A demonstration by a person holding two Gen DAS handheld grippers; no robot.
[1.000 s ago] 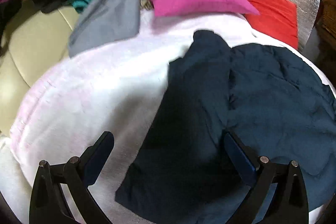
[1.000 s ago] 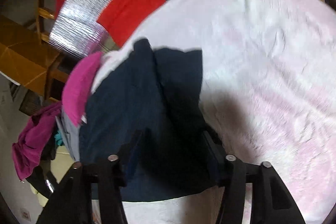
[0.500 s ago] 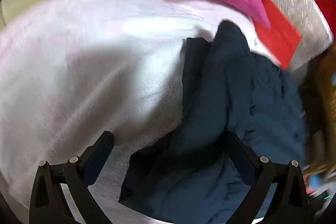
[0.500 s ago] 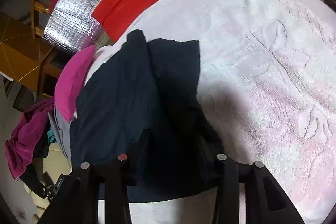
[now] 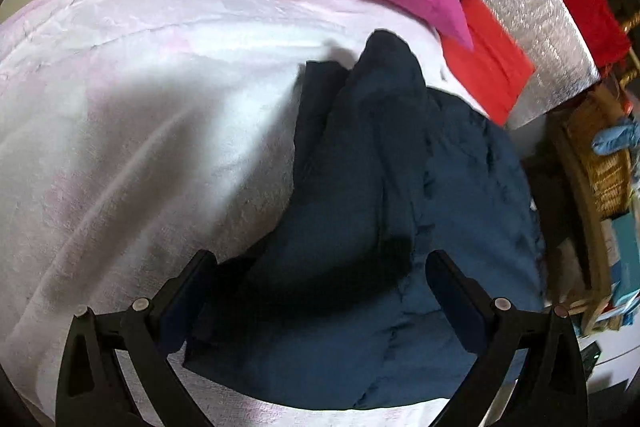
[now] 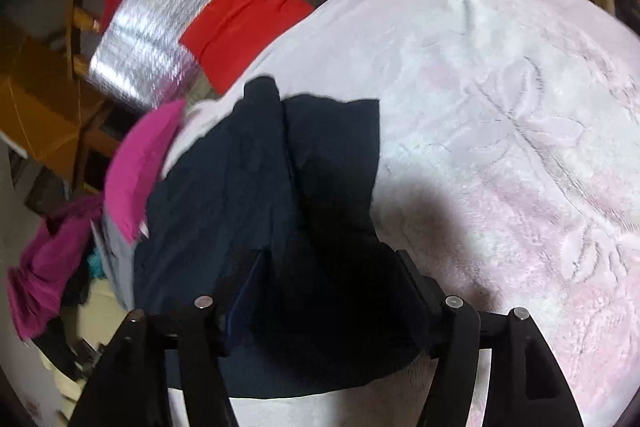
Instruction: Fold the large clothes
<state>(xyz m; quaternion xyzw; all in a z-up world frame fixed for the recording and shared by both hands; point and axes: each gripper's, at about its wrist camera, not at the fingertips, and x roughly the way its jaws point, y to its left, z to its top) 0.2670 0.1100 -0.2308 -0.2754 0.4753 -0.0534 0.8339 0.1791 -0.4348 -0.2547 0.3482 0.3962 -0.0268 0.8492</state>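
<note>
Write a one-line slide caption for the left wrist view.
Left gripper, jaws open, hovers over a rumpled navy garment on a pale pink blanket.

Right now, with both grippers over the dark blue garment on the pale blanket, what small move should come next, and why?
Probably draw the right gripper back clear of the dark blue garment. Its jaws are opening with cloth between them, which looks like a release. The left gripper is open above the garment, gripping nothing, and one bunched fold on the pale blanket needs flattening.
</note>
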